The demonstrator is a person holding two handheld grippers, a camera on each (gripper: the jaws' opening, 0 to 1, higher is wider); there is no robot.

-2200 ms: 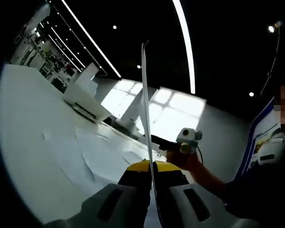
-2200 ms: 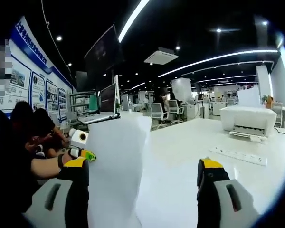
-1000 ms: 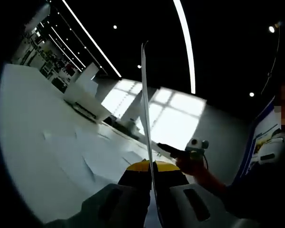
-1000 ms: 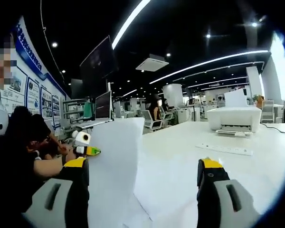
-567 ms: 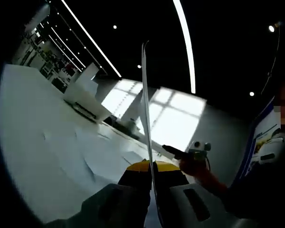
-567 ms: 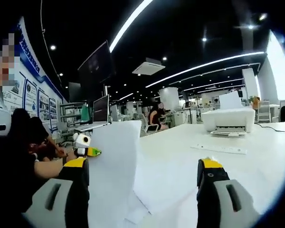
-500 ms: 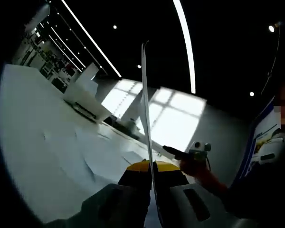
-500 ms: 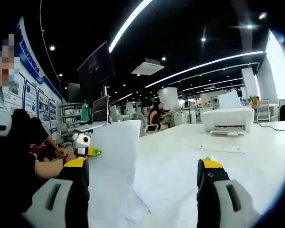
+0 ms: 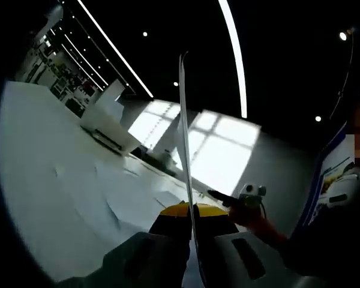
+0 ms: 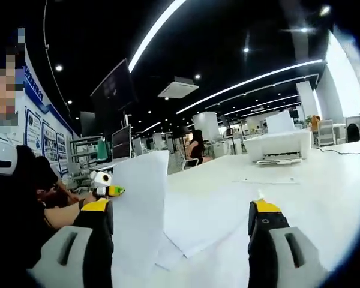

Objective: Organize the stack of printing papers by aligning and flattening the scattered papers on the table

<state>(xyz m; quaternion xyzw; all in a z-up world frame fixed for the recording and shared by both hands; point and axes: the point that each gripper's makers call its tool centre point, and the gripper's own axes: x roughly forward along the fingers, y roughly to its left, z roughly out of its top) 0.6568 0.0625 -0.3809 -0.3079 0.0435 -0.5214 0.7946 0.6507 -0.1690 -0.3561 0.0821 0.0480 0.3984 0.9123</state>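
- We see our left tongs (image 9: 192, 211) clamped on an upright paper sheet (image 9: 183, 138), seen edge-on.
- Our right tongs (image 10: 180, 219) gape wide, holding nothing; loose papers (image 10: 210, 225) lie between them on the white surface (image 10: 324, 180).
- Beyond: a printer (image 10: 279, 147) and ceiling light strips (image 10: 252, 81).

The left hand-held gripper (image 9: 192, 211) has its yellow-tipped jaws pressed together on a sheet of paper (image 9: 184, 138), seen edge-on and rising straight up from them. Beside that sheet, loose papers (image 9: 117, 195) lie scattered on the white counter (image 9: 36, 156), with a white printer (image 9: 108, 123) beyond them. On the sheet's other side, the right hand-held gripper (image 9: 219, 195) points toward it.
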